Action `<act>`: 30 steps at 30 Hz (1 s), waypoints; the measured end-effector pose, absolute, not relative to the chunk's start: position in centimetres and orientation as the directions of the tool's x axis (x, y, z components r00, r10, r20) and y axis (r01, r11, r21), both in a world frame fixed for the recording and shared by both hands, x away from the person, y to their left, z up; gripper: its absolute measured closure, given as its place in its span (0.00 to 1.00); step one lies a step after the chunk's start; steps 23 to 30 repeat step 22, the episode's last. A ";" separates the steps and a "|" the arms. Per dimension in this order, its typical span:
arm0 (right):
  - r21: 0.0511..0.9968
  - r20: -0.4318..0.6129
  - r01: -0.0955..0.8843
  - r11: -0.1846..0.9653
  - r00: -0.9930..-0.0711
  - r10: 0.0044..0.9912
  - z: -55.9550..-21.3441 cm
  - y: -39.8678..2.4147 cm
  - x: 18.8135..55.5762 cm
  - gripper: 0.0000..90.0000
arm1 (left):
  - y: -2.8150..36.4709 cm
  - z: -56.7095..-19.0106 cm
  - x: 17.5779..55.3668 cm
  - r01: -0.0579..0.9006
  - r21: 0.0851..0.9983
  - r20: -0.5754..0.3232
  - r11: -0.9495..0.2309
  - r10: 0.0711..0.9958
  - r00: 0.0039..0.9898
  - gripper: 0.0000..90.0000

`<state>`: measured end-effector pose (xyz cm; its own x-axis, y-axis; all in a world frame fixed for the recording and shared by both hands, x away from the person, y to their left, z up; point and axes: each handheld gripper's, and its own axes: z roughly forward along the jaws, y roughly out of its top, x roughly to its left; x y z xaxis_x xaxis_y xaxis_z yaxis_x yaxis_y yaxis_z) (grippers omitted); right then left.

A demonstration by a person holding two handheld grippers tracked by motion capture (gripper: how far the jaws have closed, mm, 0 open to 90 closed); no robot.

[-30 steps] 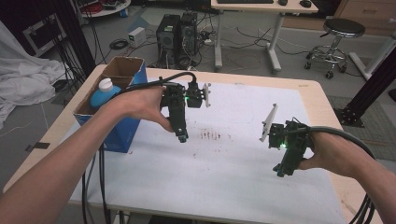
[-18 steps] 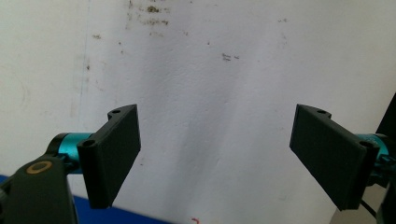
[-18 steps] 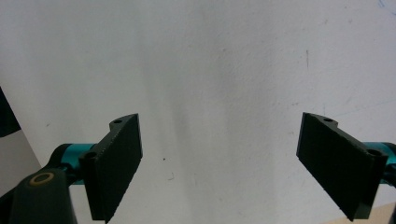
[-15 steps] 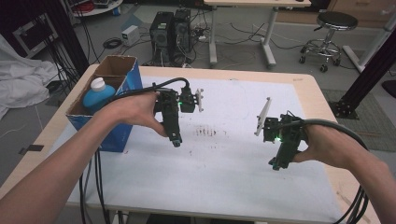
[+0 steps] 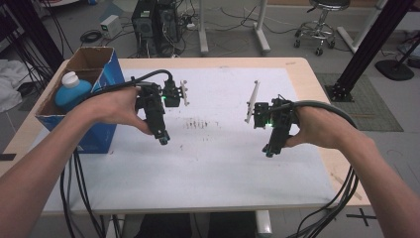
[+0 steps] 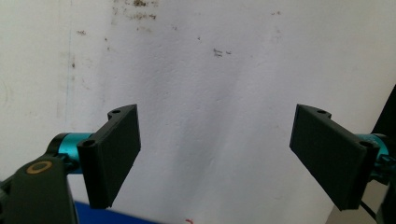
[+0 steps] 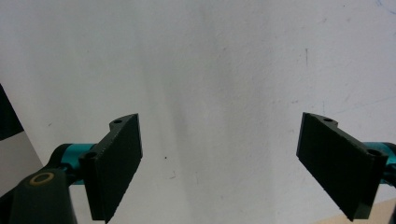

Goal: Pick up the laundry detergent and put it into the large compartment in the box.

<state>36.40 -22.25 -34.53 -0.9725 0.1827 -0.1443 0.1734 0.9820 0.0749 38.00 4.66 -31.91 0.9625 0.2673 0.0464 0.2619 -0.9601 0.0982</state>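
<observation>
Two hands each hold a black gripper over a white table cover (image 5: 218, 163). In the high view my left gripper (image 5: 163, 139) points down at the cover left of centre, and my right gripper (image 5: 269, 150) points down at it on the right. The left gripper view has my left gripper (image 6: 217, 154) open, jaws wide apart, with bare white cover between them. My right gripper (image 7: 219, 163) is likewise open over plain white cover in the right gripper view. Neither holds anything.
A blue cardboard box (image 5: 101, 79) stands at the table's left edge with a blue, white-capped bottle (image 5: 73, 91) inside. Dark smudges (image 5: 200, 124) mark the cover's middle. Cables (image 5: 74, 198) hang off the front edge. Computers and a stool stand on the floor behind.
Both grippers have shifted slightly across the cover between the frames, staying pointed down and open. Nothing was picked up or let go.
</observation>
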 end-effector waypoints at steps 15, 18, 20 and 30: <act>0.073 -0.143 0.177 0.981 -0.972 0.186 -34.4 -22.5 36.3 0.15 | 4.5 -32.0 37.7 0.250 0.096 0.047 -0.963 0.255 0.966 0.18; 0.076 -0.143 0.178 0.981 -0.972 0.188 -34.4 -22.4 36.3 0.15 | 4.6 -31.9 37.7 0.254 0.099 0.047 -0.962 0.259 0.965 0.18; 0.075 -0.144 0.178 0.981 -0.972 0.188 -34.4 -22.4 36.3 0.15 | 4.7 -31.9 37.7 0.256 0.105 0.047 -0.961 0.262 0.964 0.18; 0.075 -0.144 0.178 0.981 -0.972 0.187 -34.5 -22.3 36.4 0.15 | 4.8 -31.8 37.8 0.252 0.106 0.052 -0.962 0.259 0.964 0.18</act>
